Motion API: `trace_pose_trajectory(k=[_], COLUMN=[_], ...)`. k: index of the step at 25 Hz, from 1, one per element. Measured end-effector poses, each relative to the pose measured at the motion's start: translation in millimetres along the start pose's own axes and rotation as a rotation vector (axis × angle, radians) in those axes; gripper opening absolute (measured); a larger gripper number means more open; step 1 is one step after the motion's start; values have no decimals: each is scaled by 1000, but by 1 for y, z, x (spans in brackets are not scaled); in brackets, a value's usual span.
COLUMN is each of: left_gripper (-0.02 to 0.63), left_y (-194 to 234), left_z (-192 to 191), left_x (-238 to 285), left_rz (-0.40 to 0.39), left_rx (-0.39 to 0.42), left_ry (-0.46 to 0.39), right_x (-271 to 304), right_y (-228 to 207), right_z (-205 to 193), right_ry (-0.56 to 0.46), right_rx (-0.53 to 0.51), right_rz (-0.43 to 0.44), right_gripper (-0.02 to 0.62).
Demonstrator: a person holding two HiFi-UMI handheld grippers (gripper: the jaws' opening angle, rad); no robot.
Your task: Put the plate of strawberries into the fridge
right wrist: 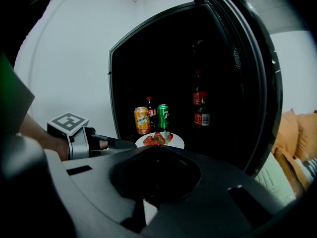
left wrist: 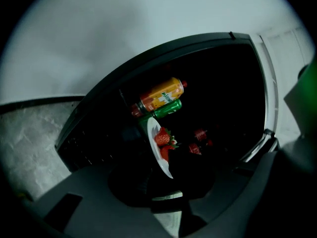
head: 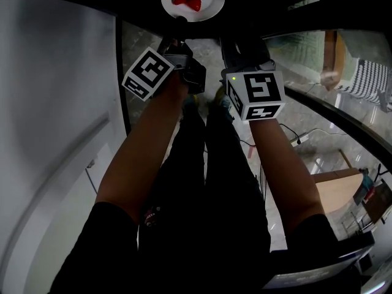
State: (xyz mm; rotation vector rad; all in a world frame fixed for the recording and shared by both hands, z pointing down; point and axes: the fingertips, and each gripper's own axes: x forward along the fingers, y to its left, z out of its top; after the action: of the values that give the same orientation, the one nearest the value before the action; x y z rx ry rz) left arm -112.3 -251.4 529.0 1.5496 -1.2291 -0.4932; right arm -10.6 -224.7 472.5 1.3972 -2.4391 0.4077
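- I assess this as a home-type living space.
- A small black fridge (right wrist: 163, 58) holds soft-drink cans (right wrist: 142, 120) and bottles (right wrist: 199, 105), and stands against a plain white wall (right wrist: 74, 58).
- I also note a glossy tiled floor (head: 318, 158), orange cushions (right wrist: 297, 133), a striped cushion (head: 367, 81) and wooden furniture (head: 334, 192).

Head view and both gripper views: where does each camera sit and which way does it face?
Head view: on the person's head, facing steeply down; shows both arms, legs, left gripper, right gripper, plate at top.
Left gripper view: on the left gripper, rolled sideways, facing into the fridge; plate edge-on, pinched at its rim; own housing below.
Right gripper view: on the right gripper, facing the open fridge; left gripper and arm show at left.
Shared: all three see the plate.
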Motion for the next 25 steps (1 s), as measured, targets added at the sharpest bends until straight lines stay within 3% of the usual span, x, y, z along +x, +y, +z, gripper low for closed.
trace_pose_trajectory(k=[3,6,9,11,13,16,25], left_gripper=[85,86,86,86,86,86,84], left_y=[-4,-11,-25,-33,-38,-34,-18], left_z=[4,9,6,1,-6,-14,-28], left_x=[-6,-10,-13,-13,-12,-10,-1], left_rz=[63,119,115,90,67,62,78], left_rx=[268,612,914,1054,1139,1206,1245], left_ry=[11,12,16,24,42,74,134], right_x=[1,1,0,0,-1,0,2], right_y=[1,3,5,5,4,3,1], right_z=[1,1,1,1,-1,-4,-10], right_ry=[-9,-9,-11,-12,-11,-6,6], right_rx=[-10,-13,-16,-15,-17,-22,-9], right_rz=[3,8,12,11,9,10,4], right_gripper=[5,5,5,5,5,5,5])
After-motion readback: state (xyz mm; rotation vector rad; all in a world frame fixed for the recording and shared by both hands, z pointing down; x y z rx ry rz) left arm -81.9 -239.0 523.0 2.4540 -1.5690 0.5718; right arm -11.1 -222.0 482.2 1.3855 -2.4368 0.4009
